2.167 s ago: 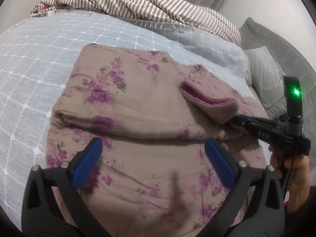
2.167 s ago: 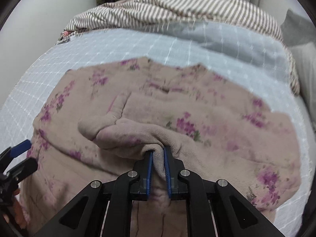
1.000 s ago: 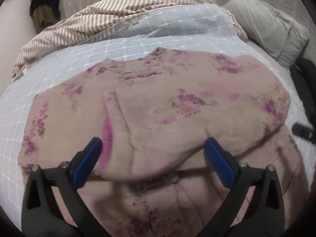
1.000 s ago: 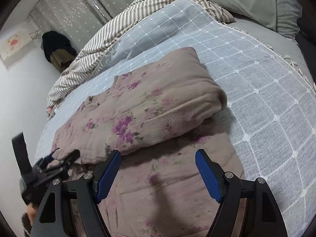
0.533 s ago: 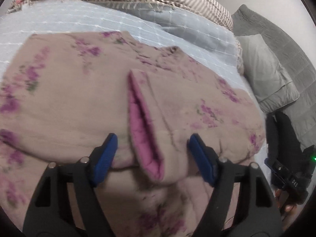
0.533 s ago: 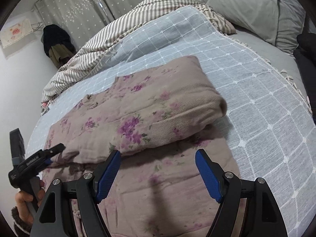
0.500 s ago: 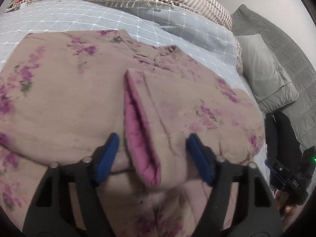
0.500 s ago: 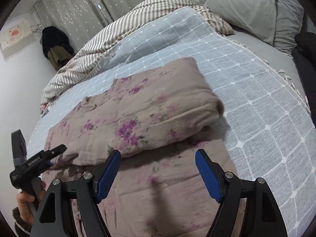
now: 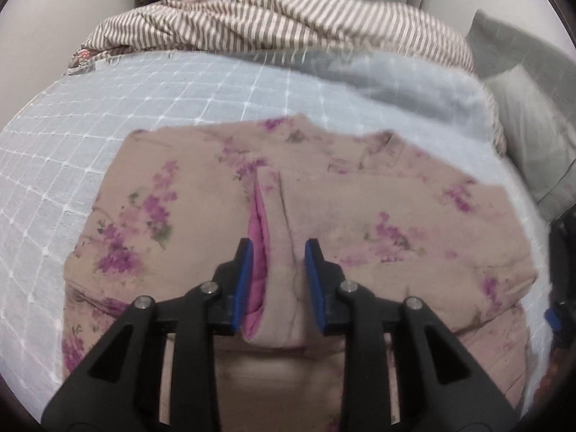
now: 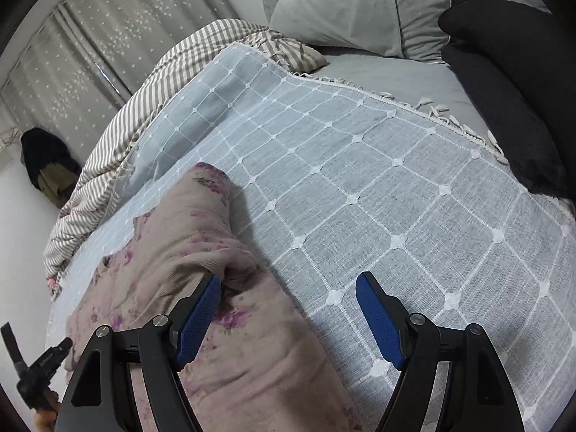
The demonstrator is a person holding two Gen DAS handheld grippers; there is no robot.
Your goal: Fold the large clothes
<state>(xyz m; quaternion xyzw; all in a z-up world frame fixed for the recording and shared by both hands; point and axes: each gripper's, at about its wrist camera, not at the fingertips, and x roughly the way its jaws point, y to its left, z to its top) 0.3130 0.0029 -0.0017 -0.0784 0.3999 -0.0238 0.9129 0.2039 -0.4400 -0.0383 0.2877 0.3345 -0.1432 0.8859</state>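
A large beige floral garment [image 9: 360,223] with a pink lining lies folded on the bed. Its sleeve cuff [image 9: 277,252] with the pink inside sits between the fingers of my left gripper [image 9: 277,280], whose jaws are nearly closed around it, both pads touching the cloth. My right gripper [image 10: 288,309] is open and empty at the garment's right edge [image 10: 201,244], its left finger against the fold and its right finger over the bedspread. The left gripper shows at the bottom left of the right wrist view [image 10: 39,367].
A light blue checked bedspread [image 10: 378,194] covers the bed. A striped blanket [image 9: 280,21] is bunched at the far side. Grey pillows [image 10: 345,10] and a black cushion [image 10: 511,82] lie at the right. Curtains [image 10: 108,36] hang behind.
My left gripper has narrowed from wide open onto the sleeve cuff. My right gripper has let go of the sleeve, opened, and swung right to the garment's edge.
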